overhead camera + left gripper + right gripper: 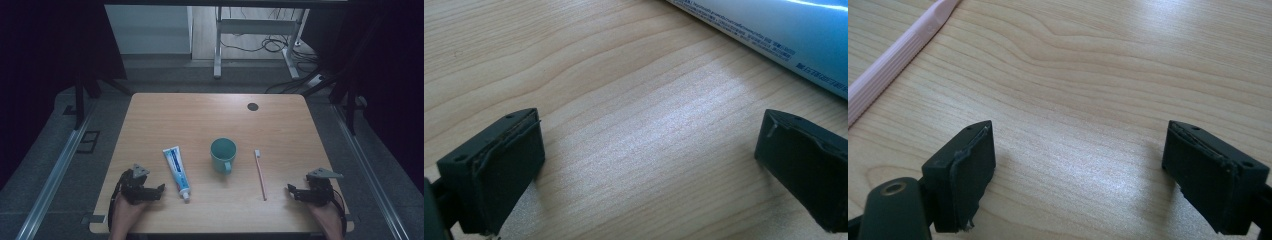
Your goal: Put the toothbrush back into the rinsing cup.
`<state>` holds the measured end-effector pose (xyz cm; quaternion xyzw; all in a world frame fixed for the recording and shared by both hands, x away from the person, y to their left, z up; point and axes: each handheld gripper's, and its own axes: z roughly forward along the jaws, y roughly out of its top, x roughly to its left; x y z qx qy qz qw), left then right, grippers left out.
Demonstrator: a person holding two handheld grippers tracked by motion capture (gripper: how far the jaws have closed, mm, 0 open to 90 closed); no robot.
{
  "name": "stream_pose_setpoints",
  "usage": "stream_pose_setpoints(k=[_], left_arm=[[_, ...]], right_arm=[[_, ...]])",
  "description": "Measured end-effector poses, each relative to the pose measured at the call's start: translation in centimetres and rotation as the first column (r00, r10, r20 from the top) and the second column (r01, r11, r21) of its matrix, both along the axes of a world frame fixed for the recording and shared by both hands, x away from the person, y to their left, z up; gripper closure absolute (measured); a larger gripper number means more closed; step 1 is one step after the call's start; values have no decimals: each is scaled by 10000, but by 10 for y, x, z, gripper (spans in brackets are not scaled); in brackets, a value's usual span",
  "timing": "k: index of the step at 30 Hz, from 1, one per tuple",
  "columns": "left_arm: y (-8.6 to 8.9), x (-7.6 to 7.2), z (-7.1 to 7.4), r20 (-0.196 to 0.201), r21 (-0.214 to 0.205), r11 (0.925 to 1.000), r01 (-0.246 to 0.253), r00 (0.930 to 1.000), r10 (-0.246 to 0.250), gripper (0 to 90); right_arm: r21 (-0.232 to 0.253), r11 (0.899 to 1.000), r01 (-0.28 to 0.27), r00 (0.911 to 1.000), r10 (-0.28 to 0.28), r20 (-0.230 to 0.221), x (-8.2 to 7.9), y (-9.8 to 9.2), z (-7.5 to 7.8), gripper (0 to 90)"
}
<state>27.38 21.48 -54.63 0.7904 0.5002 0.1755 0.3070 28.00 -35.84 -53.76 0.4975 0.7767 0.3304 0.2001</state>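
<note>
A blue and white toothpaste tube [177,171] lies on the wooden table [215,115], cap toward the front. A teal mug [223,154] stands upright in the middle, handle toward the front. To its right lies a pink toothbrush [260,174], bristles at the far end. My left gripper [159,189] rests near the front left, open, just left of the tube's cap; the tube [774,30] crosses the upper right of the left gripper view. My right gripper [291,190] sits open near the front right, right of the toothbrush's handle [893,60]. Nothing lies between either pair of jaws.
A dark round grommet [252,106] is set in the table's far edge. Beyond the table stand a white desk frame [257,30] and cables on the floor. Metal rails [55,175] run along both sides of the table.
</note>
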Motion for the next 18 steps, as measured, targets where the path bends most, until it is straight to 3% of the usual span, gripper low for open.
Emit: stream_pose_setpoints(k=[12,18], left_arm=[[0,0,0,0,-4,10000,0,10000,0,0],[0,0,0,1,-2,10000,0,10000,0,0]], right_arm=[[415,9991,100,9999,-97,-85,-2,0,9,137],[437,9988,-203,9997,207,-102,-5,3,15,297]])
